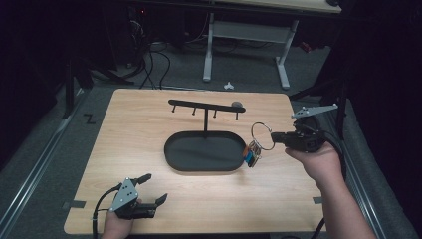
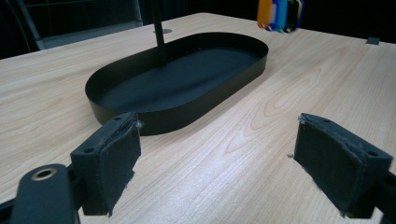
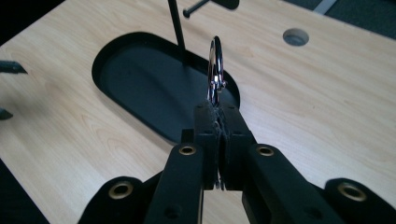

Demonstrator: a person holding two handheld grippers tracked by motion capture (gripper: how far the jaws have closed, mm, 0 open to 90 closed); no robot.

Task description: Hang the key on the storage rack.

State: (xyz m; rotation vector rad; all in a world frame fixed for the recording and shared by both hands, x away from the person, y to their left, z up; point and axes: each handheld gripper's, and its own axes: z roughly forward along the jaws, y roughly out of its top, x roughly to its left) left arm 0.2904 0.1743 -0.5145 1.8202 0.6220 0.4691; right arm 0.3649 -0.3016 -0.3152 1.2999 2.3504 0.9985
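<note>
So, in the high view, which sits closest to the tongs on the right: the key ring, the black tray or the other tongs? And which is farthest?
1. Key ring: pinched in the right tongs, its coloured tags hanging below.
2. Black tray: just left of the ring, mid-table.
3. Left tongs: open, at the near left edge of the table.

Overhead plus two jaw-level views
</note>
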